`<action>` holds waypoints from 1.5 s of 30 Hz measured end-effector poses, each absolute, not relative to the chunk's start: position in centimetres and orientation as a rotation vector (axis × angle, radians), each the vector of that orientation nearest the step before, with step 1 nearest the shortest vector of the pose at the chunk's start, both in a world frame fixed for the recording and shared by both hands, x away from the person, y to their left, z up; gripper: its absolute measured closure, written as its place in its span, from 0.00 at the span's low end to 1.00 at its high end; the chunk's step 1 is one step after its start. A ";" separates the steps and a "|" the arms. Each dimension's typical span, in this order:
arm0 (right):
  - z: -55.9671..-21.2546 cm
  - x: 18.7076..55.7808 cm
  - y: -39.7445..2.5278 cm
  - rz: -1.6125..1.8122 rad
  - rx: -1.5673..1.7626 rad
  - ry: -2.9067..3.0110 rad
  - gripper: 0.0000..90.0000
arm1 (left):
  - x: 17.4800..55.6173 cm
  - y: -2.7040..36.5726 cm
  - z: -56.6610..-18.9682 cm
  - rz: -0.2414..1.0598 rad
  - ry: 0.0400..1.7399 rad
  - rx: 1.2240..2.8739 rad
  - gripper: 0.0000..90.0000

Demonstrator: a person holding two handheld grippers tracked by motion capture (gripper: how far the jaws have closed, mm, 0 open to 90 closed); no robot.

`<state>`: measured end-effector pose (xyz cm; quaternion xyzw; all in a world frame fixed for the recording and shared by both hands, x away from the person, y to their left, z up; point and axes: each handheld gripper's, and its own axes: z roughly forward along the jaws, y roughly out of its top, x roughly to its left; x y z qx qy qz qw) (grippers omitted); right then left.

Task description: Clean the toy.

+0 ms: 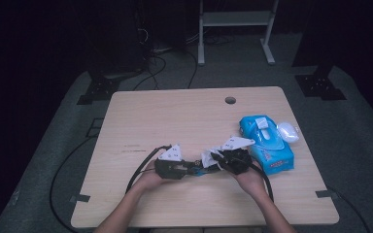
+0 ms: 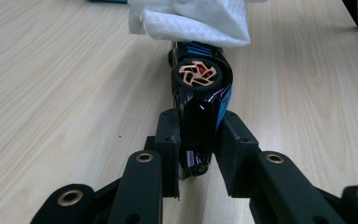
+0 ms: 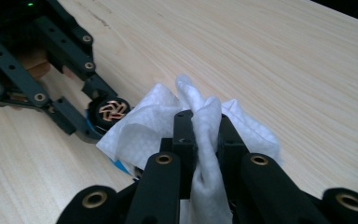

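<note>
- left gripper [image 2: 196,154]: jaws clamped on the rear of a black and blue toy car [image 2: 200,93], held on its side, a copper-spoked wheel [image 2: 197,73] facing the camera.
- right gripper [image 3: 204,140]: jaws shut on a bunched white wipe [image 3: 168,123], which drapes over the far end of the car.
- location: car and wipe meet between the two grippers near the front middle of the wooden table [image 1: 175,116], seen in the high view with the left gripper [image 1: 194,167] and the right gripper [image 1: 218,158] nose to nose.
- nearby: a blue pack of wipes [image 1: 267,143] lies just right of the right hand, a white lid or cap [image 1: 287,131] beside it.
- judgement: the step in hand appears to be wiping the car body clean.
- recommended practice: keep the left clamp firm and steady so the car does not twist; draw the wipe along the body in short strokes, away from the holding jaws.
- caution: the glossy shell may slip; the loose wipe edge could snag on the wheel.
- contact under the wipe is hidden; cannot tell how much of the car it touches.
</note>
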<state>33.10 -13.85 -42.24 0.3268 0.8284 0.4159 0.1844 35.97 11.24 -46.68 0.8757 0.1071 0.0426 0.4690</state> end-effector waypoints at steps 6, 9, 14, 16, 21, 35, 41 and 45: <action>-42.3 32.5 -11.1 1.241 0.847 2.377 0.90 | 36.0 11.3 -46.7 0.106 0.260 2.149 0.79; -42.2 32.3 -9.6 1.257 0.799 2.403 0.90 | 36.0 11.3 -46.7 0.107 0.258 2.148 0.79; -42.2 32.7 -9.8 1.214 0.794 2.402 0.91 | 35.9 11.3 -46.7 0.110 0.252 2.158 0.79; -42.2 32.9 -10.6 1.220 0.818 2.396 0.90 | 35.9 11.2 -46.8 0.108 0.250 2.160 0.80; -42.2 33.2 -12.1 1.233 0.887 2.371 0.90 | 36.0 10.9 -46.7 0.108 0.250 2.163 0.82; -40.4 33.1 -12.9 1.375 0.933 2.260 0.91 | 35.7 10.4 -46.4 0.111 0.250 2.150 0.76; -41.4 33.2 -15.5 1.218 0.983 2.255 0.91 | 35.5 9.5 -46.5 0.128 0.256 2.149 0.66; -42.2 32.8 -14.4 1.228 0.952 2.292 0.90 | 35.4 8.6 -46.4 0.162 0.251 2.153 0.64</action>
